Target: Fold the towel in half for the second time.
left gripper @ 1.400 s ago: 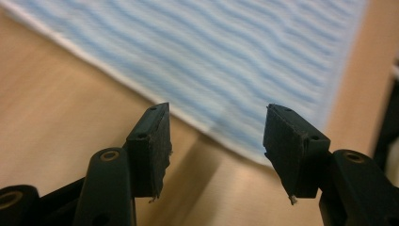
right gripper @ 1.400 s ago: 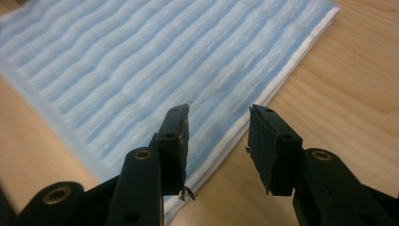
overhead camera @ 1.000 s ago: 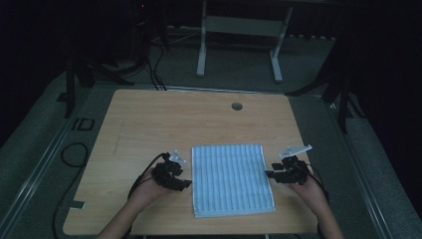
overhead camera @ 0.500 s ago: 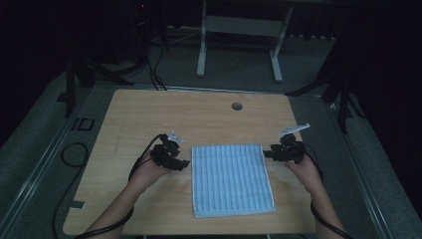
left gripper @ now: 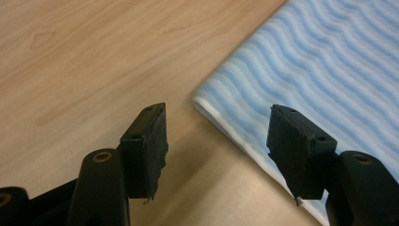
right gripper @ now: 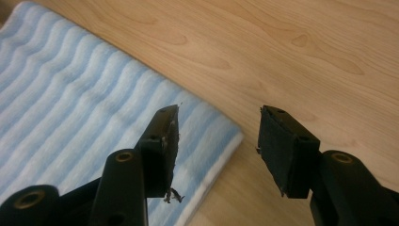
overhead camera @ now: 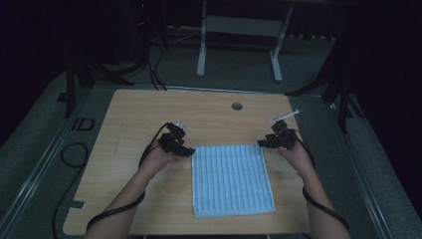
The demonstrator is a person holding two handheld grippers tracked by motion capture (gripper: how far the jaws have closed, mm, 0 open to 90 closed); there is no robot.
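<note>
While both tools point(overhead camera: 191, 150) point(overhead camera: 261, 143) gape empty, the blue-and-white striped towel point(overhead camera: 231, 179) lies flat, folded.

Both forearms are reaching in from the near edge, spread apart and angling forward. The left tongs point(overhead camera: 188, 151) are pointing inward, jaws standing apart with nothing between the pads point(left gripper: 146, 150), having just been opening a touch. The right tongs point(overhead camera: 261, 143) are mirroring them, aiming inward from the other side, jaws also parted and empty after just opening wider. A cable is trailing along each wrist.
</note>
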